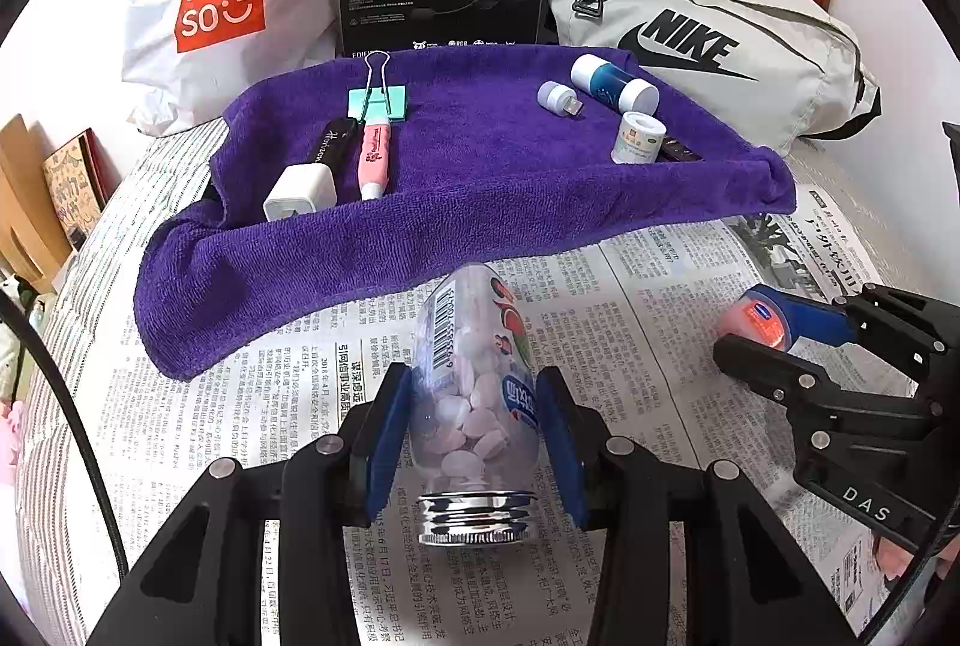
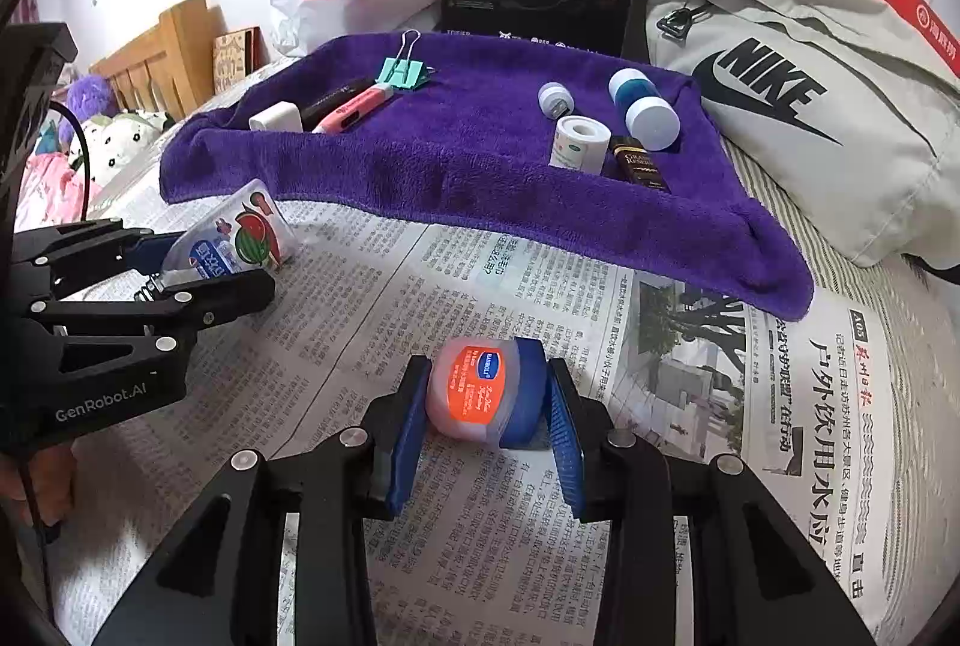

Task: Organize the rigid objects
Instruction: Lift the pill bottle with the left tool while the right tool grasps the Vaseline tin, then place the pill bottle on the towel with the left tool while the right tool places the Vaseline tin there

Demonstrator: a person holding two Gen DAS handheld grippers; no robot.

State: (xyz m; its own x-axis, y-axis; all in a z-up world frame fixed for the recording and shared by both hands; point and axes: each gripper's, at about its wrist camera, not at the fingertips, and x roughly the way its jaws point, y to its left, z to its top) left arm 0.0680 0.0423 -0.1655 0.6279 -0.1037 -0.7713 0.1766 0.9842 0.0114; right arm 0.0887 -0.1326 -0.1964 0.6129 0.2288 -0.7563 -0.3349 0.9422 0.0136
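Candy bottle [image 1: 474,382], clear rigid plastic w/ metal cap, is clamped mid-body by left tongs [image 1: 474,424] above the newspaper [image 1: 630,346]; light, slick. Small lip-balm jar [image 2: 480,388] is pinched by right tongs [image 2: 483,424], purple towel [image 2: 480,166] at 12 o'clock.
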